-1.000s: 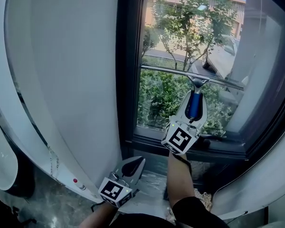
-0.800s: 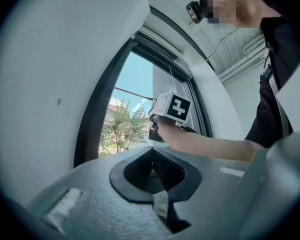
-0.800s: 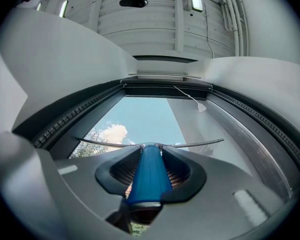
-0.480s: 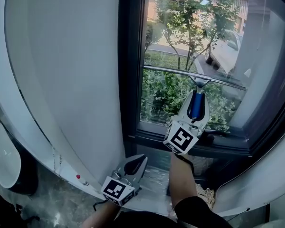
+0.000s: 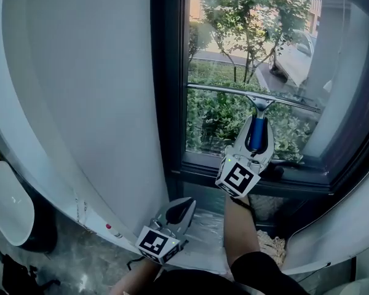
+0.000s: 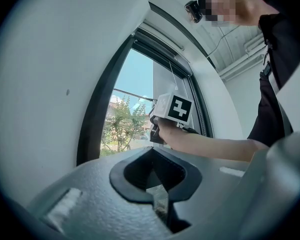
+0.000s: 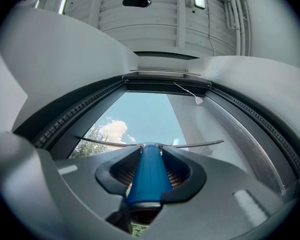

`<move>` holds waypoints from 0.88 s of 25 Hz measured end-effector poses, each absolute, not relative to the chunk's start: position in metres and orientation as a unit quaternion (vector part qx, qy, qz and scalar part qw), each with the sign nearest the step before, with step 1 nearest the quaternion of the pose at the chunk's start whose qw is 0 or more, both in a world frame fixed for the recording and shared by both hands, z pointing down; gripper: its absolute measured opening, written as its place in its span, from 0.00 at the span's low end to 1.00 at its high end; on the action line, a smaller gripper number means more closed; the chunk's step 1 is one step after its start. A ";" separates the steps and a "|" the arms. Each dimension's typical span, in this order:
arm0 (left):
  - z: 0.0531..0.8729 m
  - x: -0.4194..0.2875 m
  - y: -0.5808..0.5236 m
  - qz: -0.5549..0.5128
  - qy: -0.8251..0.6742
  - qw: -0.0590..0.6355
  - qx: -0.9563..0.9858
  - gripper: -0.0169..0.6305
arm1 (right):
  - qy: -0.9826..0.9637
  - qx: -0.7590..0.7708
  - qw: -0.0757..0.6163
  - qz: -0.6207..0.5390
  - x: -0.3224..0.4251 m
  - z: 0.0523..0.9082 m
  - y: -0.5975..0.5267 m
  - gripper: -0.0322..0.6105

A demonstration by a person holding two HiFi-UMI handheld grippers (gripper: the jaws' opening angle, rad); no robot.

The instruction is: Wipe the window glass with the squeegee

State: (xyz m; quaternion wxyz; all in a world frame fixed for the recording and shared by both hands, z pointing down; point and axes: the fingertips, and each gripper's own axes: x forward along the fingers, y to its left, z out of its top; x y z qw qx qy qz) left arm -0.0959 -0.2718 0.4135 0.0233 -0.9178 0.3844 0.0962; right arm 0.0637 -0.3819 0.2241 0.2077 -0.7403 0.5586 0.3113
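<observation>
Change: the squeegee (image 5: 234, 91) blade sits a little nearer the bottom window frame (image 5: 258, 178) than it did a second ago. My downward stroke on the window glass (image 5: 224, 48) is running on.
Meaning for the task: I judge the stroke is in its lower part. Only a band of glass is left under the blade before it meets the frame, and then another pass would be due.
Squeegee now: the blade lies across the pane, slightly tilted, its right end lower. It looks pressed to the glass, though I cannot confirm contact along the whole edge.
Right gripper (image 5: 257, 128): jaws clamped on the blue handle (image 7: 147, 176), which fills the gap between them and points up at the blade.
Left gripper (image 5: 183, 206): jaws closed tip to tip with nothing between them. It is held low beside the white wall (image 5: 80, 72), well apart from the glass.
Against the earlier frame: the left gripper has hardly shifted. My view has drifted a touch, so the whole window sits higher in it.
</observation>
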 end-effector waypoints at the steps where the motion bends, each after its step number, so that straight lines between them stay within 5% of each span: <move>1: 0.413 -0.096 -0.272 0.096 0.384 0.024 -0.918 0.02 | 0.559 -0.741 0.207 0.311 0.063 0.225 -0.382 0.25; 22: 0.415 -0.100 -0.263 0.090 0.375 0.026 -0.922 0.03 | 0.563 -0.753 0.185 0.286 0.063 0.256 -0.380 0.25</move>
